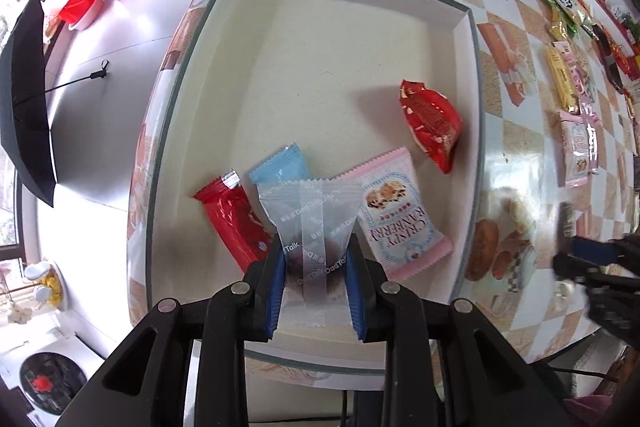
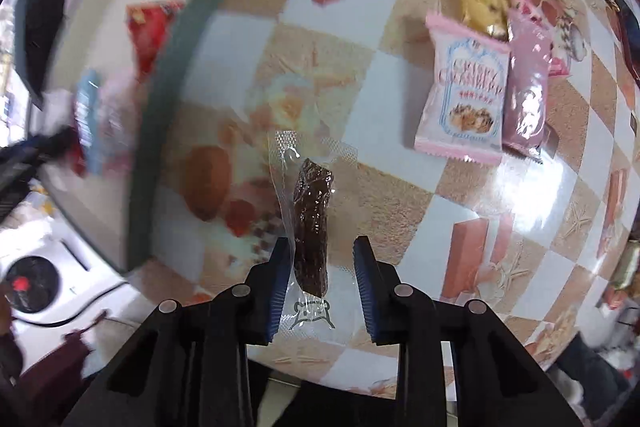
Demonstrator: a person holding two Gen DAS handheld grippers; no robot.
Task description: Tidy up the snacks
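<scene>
Over the box's (image 1: 460, 23) near edge, the left gripper (image 1: 316, 259) pinches a clear sachet (image 1: 308, 211) for release among packets inside, while the right gripper (image 2: 322, 267), partly closed, carries a dark bar (image 2: 312, 223) above the tabletop (image 2: 400, 207).

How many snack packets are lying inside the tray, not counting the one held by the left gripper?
4: a red bar bottom left, a blue packet beside it, a pink cranberry packet, and a red packet by the tray's right wall. The held clear packet may hide others.
</scene>
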